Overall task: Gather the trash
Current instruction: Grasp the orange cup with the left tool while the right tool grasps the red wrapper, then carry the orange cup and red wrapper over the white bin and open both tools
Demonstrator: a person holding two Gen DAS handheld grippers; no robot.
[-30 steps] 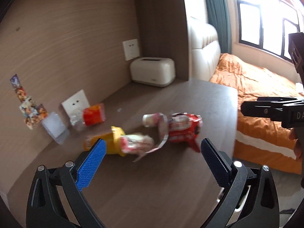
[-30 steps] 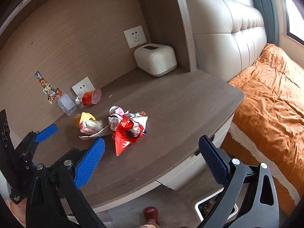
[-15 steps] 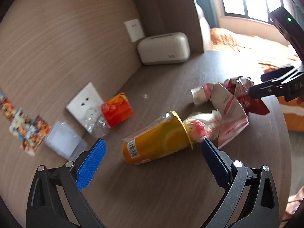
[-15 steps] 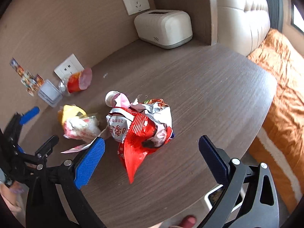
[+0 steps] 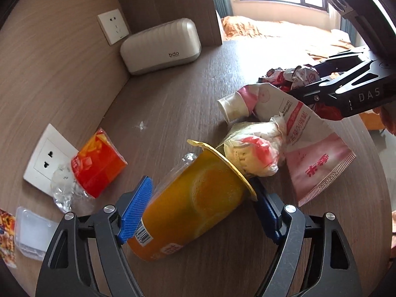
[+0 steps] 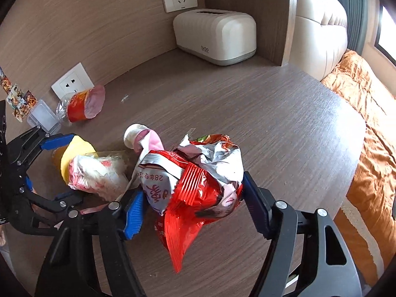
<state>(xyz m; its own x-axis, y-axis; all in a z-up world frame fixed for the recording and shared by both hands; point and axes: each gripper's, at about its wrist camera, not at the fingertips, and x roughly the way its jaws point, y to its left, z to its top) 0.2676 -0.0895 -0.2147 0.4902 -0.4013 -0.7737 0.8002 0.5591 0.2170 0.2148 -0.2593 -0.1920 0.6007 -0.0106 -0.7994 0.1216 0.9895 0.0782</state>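
On a brown wood-grain desk (image 6: 284,123), the left gripper (image 5: 200,212) straddles an orange drink cup (image 5: 190,208) lying on its side, its jaws closing, the blue left pad against the cup's base end by the barcode and the other pad tucked under the yellow rim; whether that pad presses cannot be told. The right gripper (image 6: 193,205) closes its jaws round a crumpled red-and-silver snack bag (image 6: 198,180), both blue pads hard against the foil. Between the two lie a knotted white plastic bag (image 5: 250,153), a pink-and-white wrapper (image 5: 311,153) printed with Chinese characters, and a small paper cup (image 5: 232,106). The snack bag shows "28" amid Chinese print. Farther back, a red snack cup (image 5: 96,168) rests on its side against a wall socket (image 5: 42,158), just beside a clear plastic box (image 5: 29,232). A cream tissue box (image 5: 160,44) marked "bdo" stands in the corner; the right gripper's arm reads "DAS".
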